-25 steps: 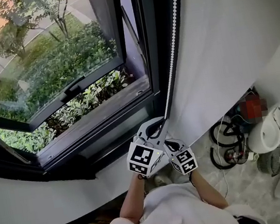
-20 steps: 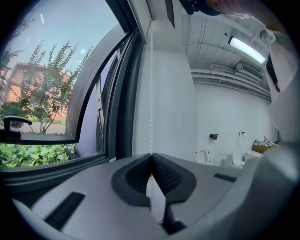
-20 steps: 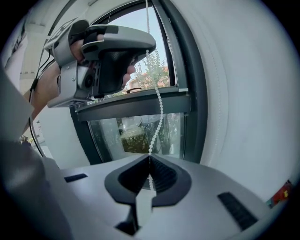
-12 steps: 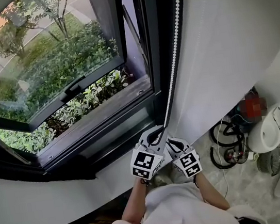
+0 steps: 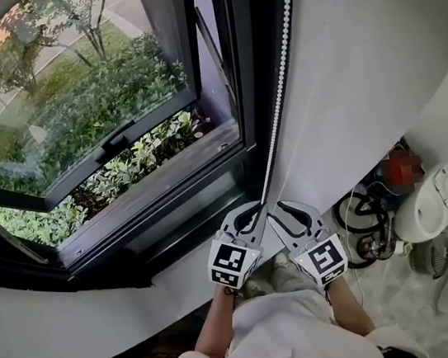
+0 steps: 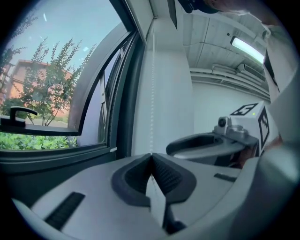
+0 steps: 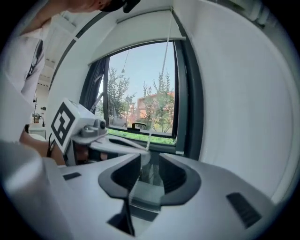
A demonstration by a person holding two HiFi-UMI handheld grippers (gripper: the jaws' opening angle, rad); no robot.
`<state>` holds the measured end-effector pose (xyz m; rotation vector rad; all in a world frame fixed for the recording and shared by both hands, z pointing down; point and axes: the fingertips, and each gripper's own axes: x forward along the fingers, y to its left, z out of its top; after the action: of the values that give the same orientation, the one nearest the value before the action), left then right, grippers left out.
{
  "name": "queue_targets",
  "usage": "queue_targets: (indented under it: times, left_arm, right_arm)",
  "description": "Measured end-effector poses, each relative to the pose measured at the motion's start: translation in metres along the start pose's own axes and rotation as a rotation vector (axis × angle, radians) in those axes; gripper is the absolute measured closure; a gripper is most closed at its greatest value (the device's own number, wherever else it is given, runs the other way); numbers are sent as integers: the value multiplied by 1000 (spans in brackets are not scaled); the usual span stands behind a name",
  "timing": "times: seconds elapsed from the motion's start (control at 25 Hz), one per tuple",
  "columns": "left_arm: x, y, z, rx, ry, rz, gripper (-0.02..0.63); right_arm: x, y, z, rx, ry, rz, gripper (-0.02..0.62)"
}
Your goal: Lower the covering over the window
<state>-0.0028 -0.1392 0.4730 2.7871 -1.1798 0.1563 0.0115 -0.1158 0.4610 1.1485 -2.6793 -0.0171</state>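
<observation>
Head view | left gripper (image 5: 252,211) clamped on bead chain (image 5: 280,90), 5 o'clock of window (image 5: 91,127) | right gripper (image 5: 286,206) jaws just opened, apart, unclamped, 3 o'clock of bead chain | covering (image 7: 140,35) high, 12 o'clock, glass mostly bare | probably regrasping higher for another pull

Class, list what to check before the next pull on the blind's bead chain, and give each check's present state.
1. Left gripper clamped on the bead chain: ok.
2. Right gripper free to regrip: ok. Its jaws have just been opening, and the chain lies ahead of them, ungripped.
3. Chain runs straight up, untangled: ok.
4. Blind lowered: not ok, glass uncovered.
5. Open sash outside the blind's path: cannot tell.
</observation>
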Motion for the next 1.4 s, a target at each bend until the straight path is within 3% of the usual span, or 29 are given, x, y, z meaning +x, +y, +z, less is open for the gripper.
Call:
queue_targets:
  times: [0.6,0.84,1.04,1.4]
  left_arm:
    - [-1,-9,1,12,-4,-26,594]
    - [-1,-9,0,16,-5,-28,592]
    - [-2,-10,1,16,-13,-26,592]
    - [1,-9,-20,10,6,-13,594]
  right_arm:
    - [-4,-16,136,-96,-251,15,477]
    - [-1,-22,180,-96,-343,14,510]
    - [1,-25,189,-57,-361,3,590]
    - [14,-23,168,-40,-322,8,597]
